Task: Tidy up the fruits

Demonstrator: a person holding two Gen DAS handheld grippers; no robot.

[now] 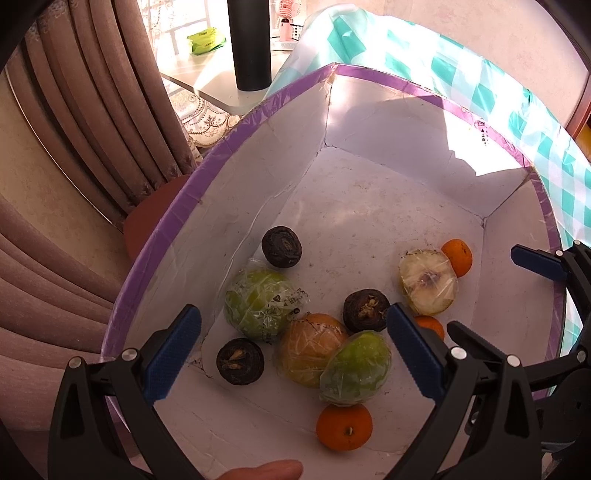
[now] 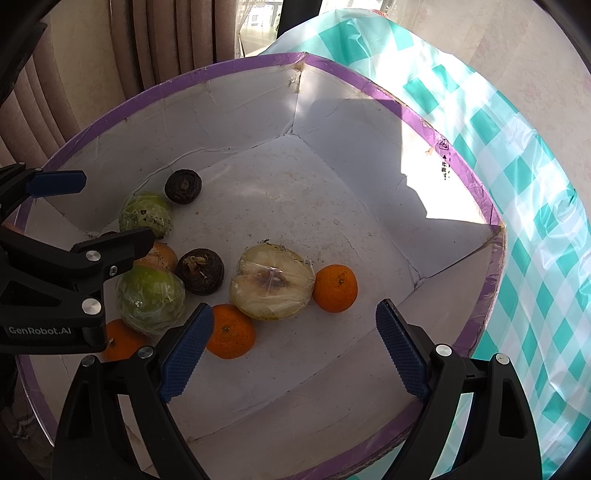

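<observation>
A white cardboard box with a purple rim (image 1: 155, 236) holds all the fruit. Inside lie a film-wrapped half fruit (image 2: 271, 282), three small tangerines (image 2: 335, 288) (image 2: 231, 330) (image 1: 343, 426), two wrapped green fruits (image 1: 258, 302) (image 1: 356, 369), a wrapped orange fruit (image 1: 310, 347) and three dark round fruits (image 1: 281, 245) (image 1: 364, 310) (image 1: 240, 361). My left gripper (image 1: 295, 354) hovers open above the green and orange cluster. Over the box's near right part, beside the half fruit, my right gripper (image 2: 295, 350) is open and holds nothing.
The box sits on a teal-and-white checked cloth (image 2: 535, 221). Brown curtains (image 1: 92, 129) hang to the left. Behind are a black cylinder (image 1: 249, 44), a green packet (image 1: 207, 40) and a pink fan (image 1: 288, 18). A person's fingertip (image 1: 266, 470) shows at the bottom edge.
</observation>
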